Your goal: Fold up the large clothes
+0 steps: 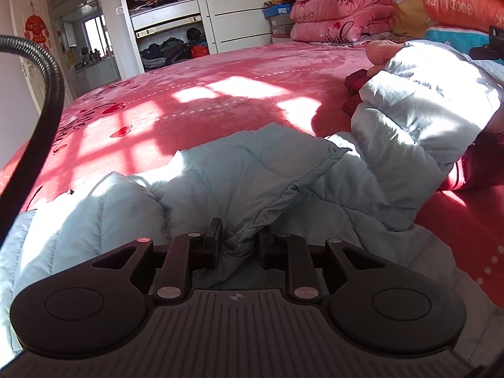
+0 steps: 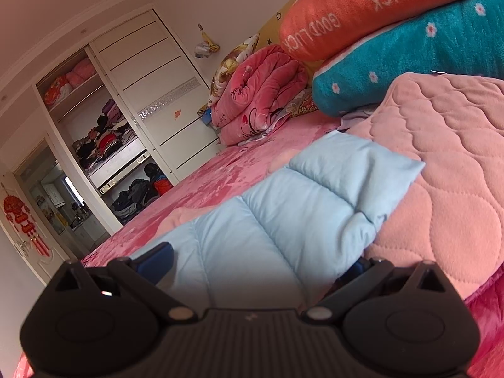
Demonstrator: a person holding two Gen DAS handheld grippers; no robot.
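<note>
A pale blue quilted jacket [image 1: 252,170] lies spread across the near part of a bed covered in a pink blanket [image 1: 195,94] patterned with red hearts. Sunlight falls in window-shaped patches on the blanket.

In the left wrist view, the left tool [image 1: 238,244] sits low over the jacket with its jaws narrowly parted. A bunched fold of the jacket's hem lies between the pads, which do not appear to press it.

In the right wrist view, the right tool [image 2: 261,260] has its jaws spread wide, with a broad puffy panel of the jacket [image 2: 283,214] filling the gap; whether the pads press on it cannot be told. Just right of it is a pink quilted garment [image 2: 441,170].

At the far end of the bed are folded pink quilts [image 1: 343,12], an orange pillow [image 2: 362,9] and a teal pillow [image 2: 409,60]. A white wardrobe [image 1: 176,19] with open shelves stands far left.
</note>
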